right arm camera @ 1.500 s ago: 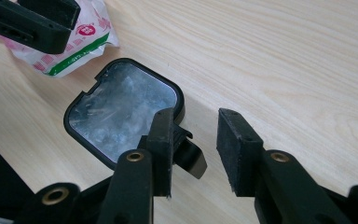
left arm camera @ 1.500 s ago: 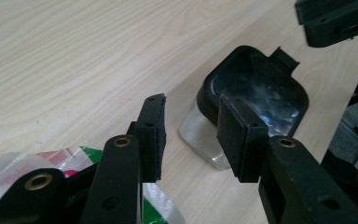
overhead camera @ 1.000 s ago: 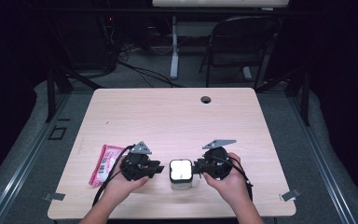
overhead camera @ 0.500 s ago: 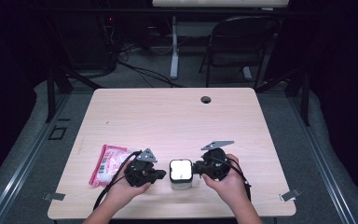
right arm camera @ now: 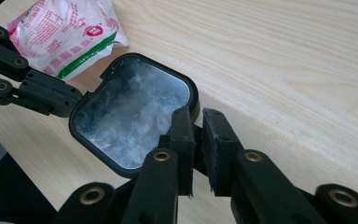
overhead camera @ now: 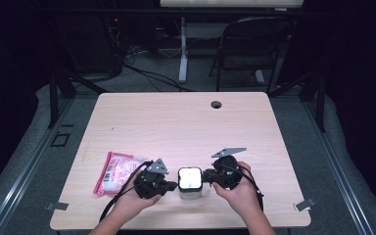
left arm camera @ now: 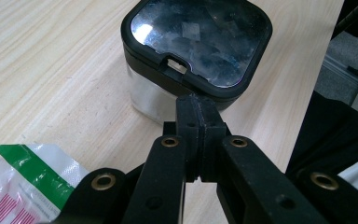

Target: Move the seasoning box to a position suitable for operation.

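A: Status of the left gripper (overhead camera: 172, 185)?

B: In the left gripper view its jaws are pressed flat together, nothing between them. They have just been closing. The tips sit against the black rim of the lidded container (left arm camera: 196, 51), just below the small latch notch at the lid's near edge.

A: And the right gripper (overhead camera: 206, 176)?

B: In the right gripper view the jaws stand a narrow gap apart, and I see nothing clamped between the pads. They closed a little in the last moment. The tips lie at the container's (right arm camera: 130, 109) lid edge, the left-hand finger (right arm camera: 182, 135) overlapping the rim; whether it touches the rim I cannot tell.

A: Where is the container relative to both sets of fingers?

B: Directly between them. From the high view the container (overhead camera: 190, 182) stands upright on the table (overhead camera: 186, 122) near the front edge, the left gripper's tips at one side, the right gripper's at the opposite side. The lid is closed: glossy panel in a black frame, over a shiny metal body.

A: Anything else close by?

B: A pink and white packet (overhead camera: 115, 171) with a green stripe lies flat on the table, behind the left gripper's fingers, on the side away from the container. In the right gripper view the packet (right arm camera: 65, 35) shows beyond the far corner of the lid, apart from it. The left gripper's linkage (right arm camera: 32, 91) reaches in there to the container's rim
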A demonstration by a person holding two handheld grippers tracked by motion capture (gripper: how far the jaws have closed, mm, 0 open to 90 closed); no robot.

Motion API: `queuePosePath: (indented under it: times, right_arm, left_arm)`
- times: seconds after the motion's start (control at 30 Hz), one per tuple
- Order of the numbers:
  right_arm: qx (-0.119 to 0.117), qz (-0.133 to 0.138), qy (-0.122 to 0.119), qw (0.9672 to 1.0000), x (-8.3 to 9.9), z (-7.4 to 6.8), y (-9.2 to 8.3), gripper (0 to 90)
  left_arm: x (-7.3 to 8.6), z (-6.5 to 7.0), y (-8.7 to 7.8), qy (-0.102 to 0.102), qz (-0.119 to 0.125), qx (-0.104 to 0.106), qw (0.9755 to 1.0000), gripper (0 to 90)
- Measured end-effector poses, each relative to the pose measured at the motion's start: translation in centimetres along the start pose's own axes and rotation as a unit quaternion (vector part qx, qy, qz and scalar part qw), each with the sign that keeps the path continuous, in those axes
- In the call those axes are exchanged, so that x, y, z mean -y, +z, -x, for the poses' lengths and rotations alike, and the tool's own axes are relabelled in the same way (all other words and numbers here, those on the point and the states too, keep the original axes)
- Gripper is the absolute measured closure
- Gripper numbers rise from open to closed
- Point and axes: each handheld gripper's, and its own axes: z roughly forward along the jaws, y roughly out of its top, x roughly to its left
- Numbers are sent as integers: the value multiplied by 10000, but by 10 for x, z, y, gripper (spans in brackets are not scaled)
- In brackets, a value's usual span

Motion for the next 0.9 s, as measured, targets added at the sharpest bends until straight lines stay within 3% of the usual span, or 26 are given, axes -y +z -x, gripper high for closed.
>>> queuePosePath:
  times: [0.03, 0.47, 0.7, 0.77, 0.9]
  right_arm:
    - [-13, 1, 10, 10000, 0, 0, 0, 830]
    - [-20, 20, 45, 10000, 1, 1, 0, 824]
    - [-47, 45, 72, 10000, 2, 3, 0, 821]
    - [-71, 55, 82, 9999, 2, 3, 0, 826]
    - [-112, 78, 109, 9998, 3, 4, 0, 853]
  left_arm:
    - [0, -1, 0, -14, 35, 82, 10000, 900]
    - [0, -2, -3, -62, 138, 124, 9998, 900]
    - [-2, -3, -7, -109, 337, 155, 9993, 898]
    - [-2, -2, -7, -112, 317, 89, 9994, 893]
    - [-2, -3, -6, -99, 308, 153, 9994, 888]
